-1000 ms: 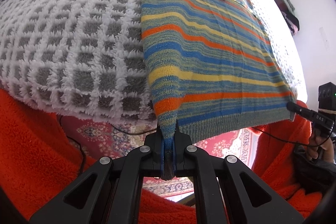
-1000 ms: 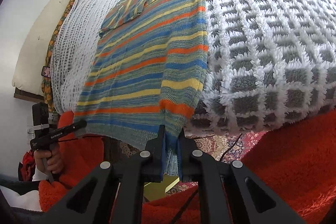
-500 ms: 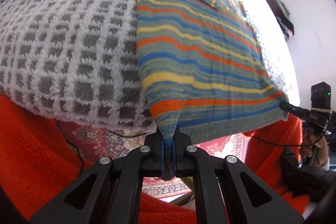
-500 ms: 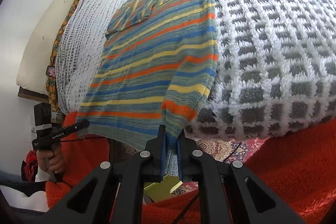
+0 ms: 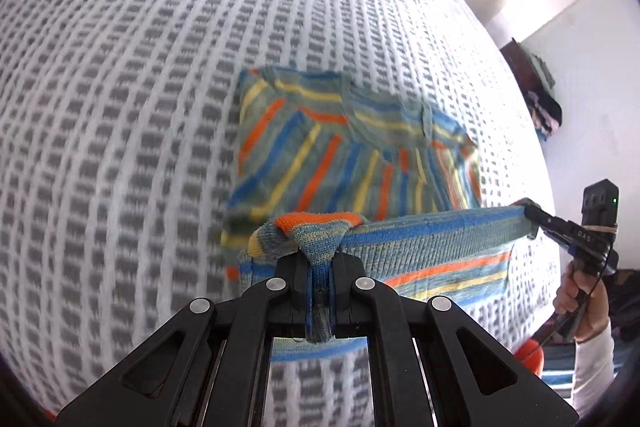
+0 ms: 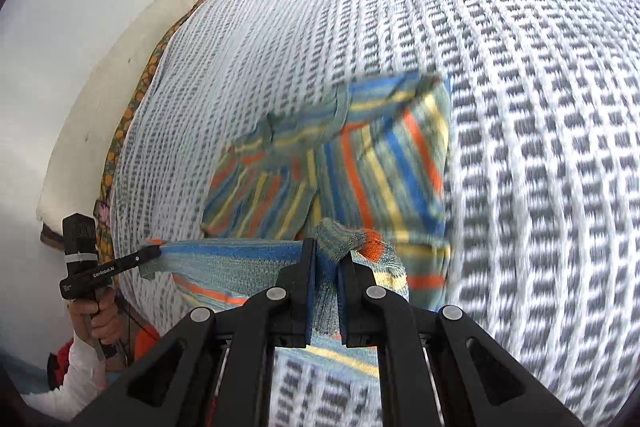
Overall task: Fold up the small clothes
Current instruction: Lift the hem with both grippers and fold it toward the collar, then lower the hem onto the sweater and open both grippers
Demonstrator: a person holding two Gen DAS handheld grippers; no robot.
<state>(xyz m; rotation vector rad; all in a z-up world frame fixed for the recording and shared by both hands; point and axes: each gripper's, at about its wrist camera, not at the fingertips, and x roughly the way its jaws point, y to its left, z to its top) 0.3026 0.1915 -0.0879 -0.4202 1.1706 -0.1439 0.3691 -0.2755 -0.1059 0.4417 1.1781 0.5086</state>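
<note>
Stretching between the two grippers, the hem of the small knitted sweater with blue, orange and yellow stripes (image 5: pixel 360 155) is held taut and raised above the rest of the garment, which lies flat on the white and grey checked fleece blanket (image 5: pixel 120 87). The left gripper (image 5: pixel 319 291) is clamped tight on one bottom corner, the knit bunched into a peak between its jaws and a short tail of fabric hanging below them. The right gripper (image 6: pixel 323 291) is pinched on the opposite bottom corner in the same way, a rounded orange-tipped lump of knit swelling out above its narrow gap. In each wrist view the other gripper is seen at the far end of the hem band, borne by a hand in a white sleeve (image 5: pixel 580 303).

The relation that matters is judged to be this: the hem runs crosswise, from one gripper to the other, while the collar and shoulders of the sweater lie ahead of both sets of fingers, further along the blanket. Both hands appear about equally near that far edge. The coming move is therefore taken to be a forward carry of the hem onto the shoulder line, with the two corners kept level so that the fold lands square rather than skewed.
</note>
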